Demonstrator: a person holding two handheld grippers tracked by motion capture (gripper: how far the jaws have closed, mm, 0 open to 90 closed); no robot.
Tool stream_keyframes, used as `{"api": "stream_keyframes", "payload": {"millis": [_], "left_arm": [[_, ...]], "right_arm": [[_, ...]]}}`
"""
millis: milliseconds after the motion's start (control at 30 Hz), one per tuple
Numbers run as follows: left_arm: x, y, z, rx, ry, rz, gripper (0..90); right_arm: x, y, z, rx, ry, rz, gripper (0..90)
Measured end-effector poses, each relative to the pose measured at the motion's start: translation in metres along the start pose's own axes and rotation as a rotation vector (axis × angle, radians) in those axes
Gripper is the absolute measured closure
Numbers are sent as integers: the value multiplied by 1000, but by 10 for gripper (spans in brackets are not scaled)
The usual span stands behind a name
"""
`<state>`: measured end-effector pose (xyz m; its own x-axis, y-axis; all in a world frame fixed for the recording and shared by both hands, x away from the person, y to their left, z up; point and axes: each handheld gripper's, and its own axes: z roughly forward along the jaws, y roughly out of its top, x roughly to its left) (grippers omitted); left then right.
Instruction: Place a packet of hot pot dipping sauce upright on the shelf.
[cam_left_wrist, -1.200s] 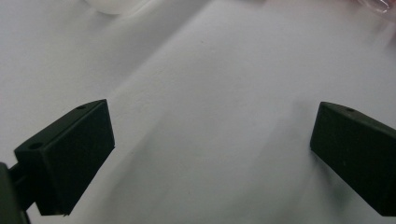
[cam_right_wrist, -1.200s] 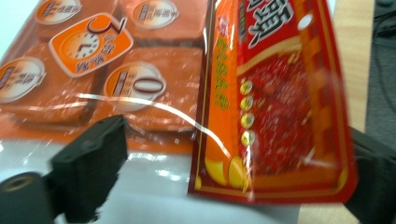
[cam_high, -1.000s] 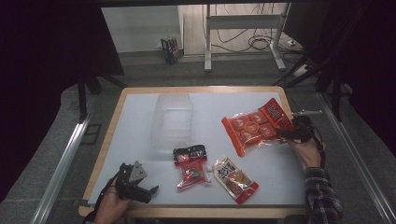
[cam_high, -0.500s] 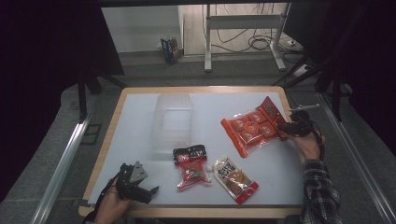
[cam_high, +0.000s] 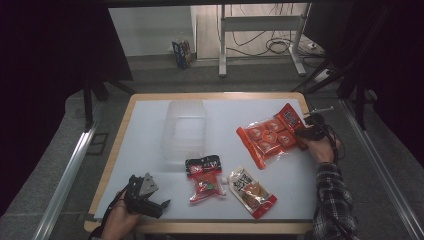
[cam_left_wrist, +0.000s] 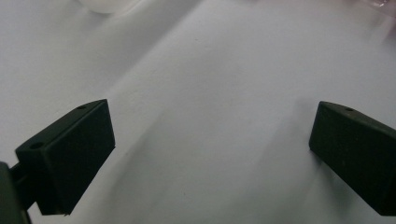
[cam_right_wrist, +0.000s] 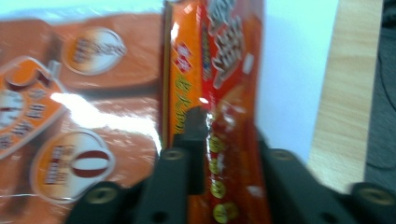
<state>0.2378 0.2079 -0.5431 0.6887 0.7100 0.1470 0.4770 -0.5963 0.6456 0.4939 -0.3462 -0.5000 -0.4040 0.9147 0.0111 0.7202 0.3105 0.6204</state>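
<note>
- Table (cam_high: 150, 130): white top, wood rim.
- Clear plastic container (cam_high: 186, 131): left of centre, well apart from both grippers.
- Large orange-red snack pack (cam_high: 270, 136): right side of table; its right edge sits between the jaws of the right gripper (cam_high: 311, 131). Right gripper view confirms the jaws are closed on the pack's edge (cam_right_wrist: 219, 140).
- Beige snack packet (cam_high: 251, 190): near front edge, just beside the red-black packet (cam_high: 204, 176).
- Left gripper (cam_high: 145, 196): front-left corner, low over bare table; jaws spread wide, nothing between them (cam_left_wrist: 205, 154).
</note>
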Motion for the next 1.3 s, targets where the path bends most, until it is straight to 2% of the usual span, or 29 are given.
{"api": "stream_keyframes", "payload": {"millis": [67, 167, 300, 500, 567, 600, 733, 867, 1000, 1167, 1300], "left_arm": [[0, 0, 0, 0, 1, 2, 1], [-1, 0, 0, -2, 4, 4, 2], [-1, 1, 0, -2, 5, 5, 2], [-2, 1, 0, -4, 7, 8, 2], [-2, 1, 0, -5, 9, 9, 1], [-2, 1, 0, -5, 9, 9, 2], [-1, 1, -1, -5, 9, 10, 1], [-1, 1, -2, -13, 8, 2, 0], [-1, 2, -3, -21, 11, -5, 0], [0, 2, -5, -33, 14, -8, 0], [2, 2, -8, -65, -5, -37, 0]], "right_arm": [[0, 0, -1, 1, 17, 5, 885], [8, 2, -7, 15, 9, -38, 886], [8, 3, -15, 8, 24, -15, 886], [16, 9, -33, -33, 26, -12, 887], [21, 15, -46, -68, 31, -4, 887], [21, 15, -46, -68, 31, -4, 887], [27, 24, -65, -114, 53, -18, 887], [36, 33, -82, -152, 81, -35, 886], [48, 41, -95, -186, 119, -31, 886], [68, 53, -110, -208, 172, -61, 885], [85, 62, -118, -245, 228, -68, 886]]}}
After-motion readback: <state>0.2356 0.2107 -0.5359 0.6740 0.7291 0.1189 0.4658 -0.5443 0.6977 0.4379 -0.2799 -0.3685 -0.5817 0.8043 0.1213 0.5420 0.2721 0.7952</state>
